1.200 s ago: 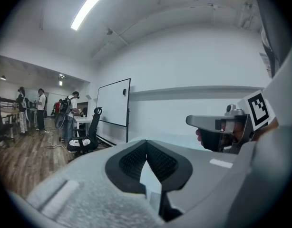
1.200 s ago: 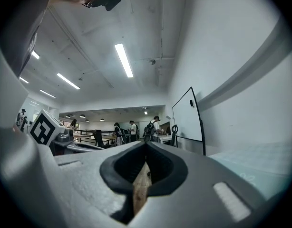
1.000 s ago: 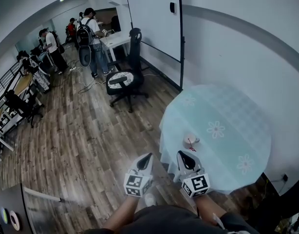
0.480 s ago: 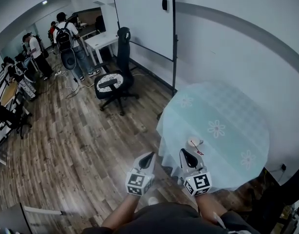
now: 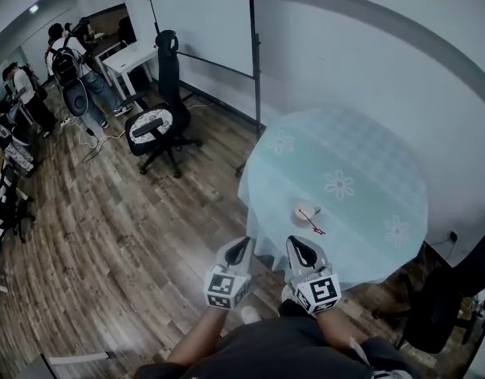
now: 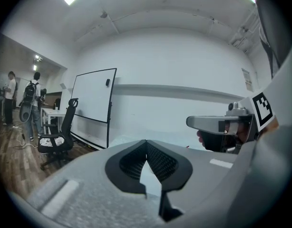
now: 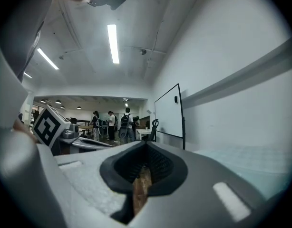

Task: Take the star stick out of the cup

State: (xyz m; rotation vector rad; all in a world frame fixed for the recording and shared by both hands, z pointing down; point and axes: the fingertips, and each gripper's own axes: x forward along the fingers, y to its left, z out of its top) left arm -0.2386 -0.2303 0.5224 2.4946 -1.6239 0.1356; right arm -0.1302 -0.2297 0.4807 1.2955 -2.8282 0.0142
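A small pale cup [image 5: 304, 212] stands near the front edge of a round table with a light teal flowered cloth [image 5: 361, 164]. A thin red stick [image 5: 312, 224] leans out of the cup toward the lower right; its star end is too small to make out. My left gripper [image 5: 239, 245] hangs over the wood floor just left of the table, jaws together and empty. My right gripper [image 5: 299, 245] is at the table's front edge, a little short of the cup, also shut and empty. Each gripper view shows closed jaws, left gripper [image 6: 147, 144] and right gripper [image 7: 146, 146], and no cup.
A black office chair [image 5: 152, 125] stands on the floor to the left, before a whiteboard [image 5: 197, 14] on the wall. Several people [image 5: 69, 69] stand by a white desk [image 5: 128, 54] at the far left. A dark chair [image 5: 456, 290] sits right of the table.
The head view has swung so the table and cup sit more toward the middle and nearer. Both grippers stay shut, side by side, with the right one now closer to the cup.
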